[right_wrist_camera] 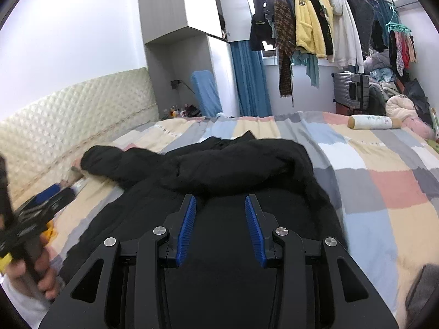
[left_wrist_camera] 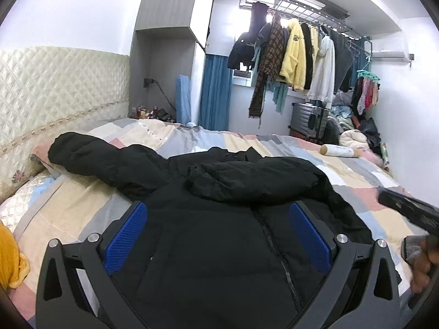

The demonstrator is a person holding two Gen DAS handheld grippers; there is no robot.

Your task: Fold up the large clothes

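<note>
A black puffer jacket [left_wrist_camera: 208,246] lies front up on the bed, its zip [left_wrist_camera: 274,249] running down the middle. One sleeve [left_wrist_camera: 255,178] is folded across the chest. The other sleeve [left_wrist_camera: 90,153] stretches left toward the headboard. My left gripper [left_wrist_camera: 218,208] hovers over the jacket's body, jaws wide open and empty. My right gripper [right_wrist_camera: 220,200] hangs above the same jacket [right_wrist_camera: 219,164], its blue pads [right_wrist_camera: 186,227] apart with nothing between them. Each view catches the other gripper blurred at its edge: the right gripper [left_wrist_camera: 406,205] and the left gripper [right_wrist_camera: 41,205], held by a hand [right_wrist_camera: 44,274].
The bed has a pastel patchwork cover [left_wrist_camera: 356,181] and a quilted cream headboard [left_wrist_camera: 55,87]. A cylindrical pillow [right_wrist_camera: 373,122] lies at the far right. A yellow garment [left_wrist_camera: 11,260] sits at the near left. Hanging clothes [left_wrist_camera: 296,54], a suitcase [left_wrist_camera: 310,118] and piled laundry stand beyond the bed.
</note>
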